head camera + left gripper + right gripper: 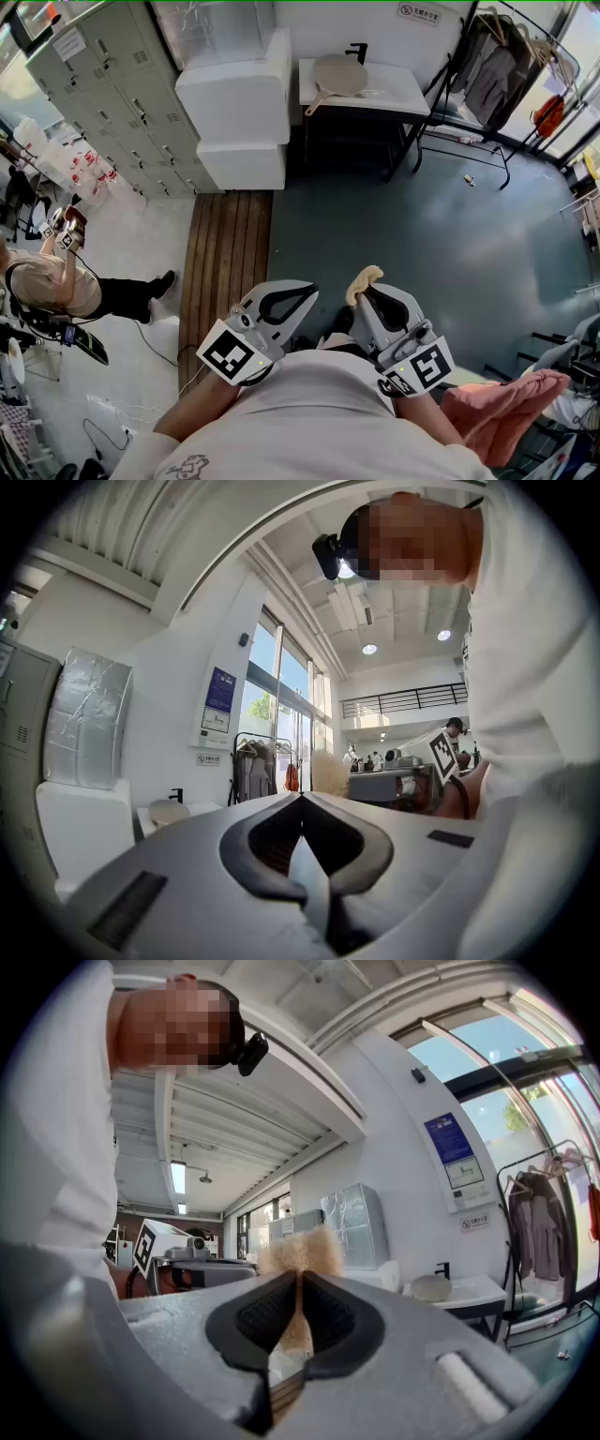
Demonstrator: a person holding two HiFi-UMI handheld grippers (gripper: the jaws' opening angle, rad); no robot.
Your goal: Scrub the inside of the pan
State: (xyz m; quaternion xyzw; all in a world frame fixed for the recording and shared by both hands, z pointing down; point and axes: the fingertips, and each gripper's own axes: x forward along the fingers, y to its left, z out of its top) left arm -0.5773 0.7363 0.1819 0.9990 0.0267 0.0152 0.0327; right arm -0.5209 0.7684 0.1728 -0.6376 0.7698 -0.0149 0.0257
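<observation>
Jaws of the left gripper are clenched tip to tip with nothing between them. The gripper is held level, close against the person's white shirt. Just to its right, the right gripper is also level, and its jaws grasp a brush. The brush's tan bristles stand out beyond the jaw tips and its wooden handle lies back between the pads. A pink cloth lies beside the right gripper, at the lower right of the head view. Ahead of both grippers spreads a dark floor, with a strip of boards along its left edge. A second person sits further left on pale flooring. Beyond the boards stand stacked white blocks, flanked on the left by grey lockers. The pan lies well apart from both grippers on a white tabletop against the far wall, just right of the blocks. Its handle points toward the tabletop's front left corner, and which face is up cannot be told. A black tap rises just behind the pan. Clothes hang to the right of the tabletop, near the windows.
</observation>
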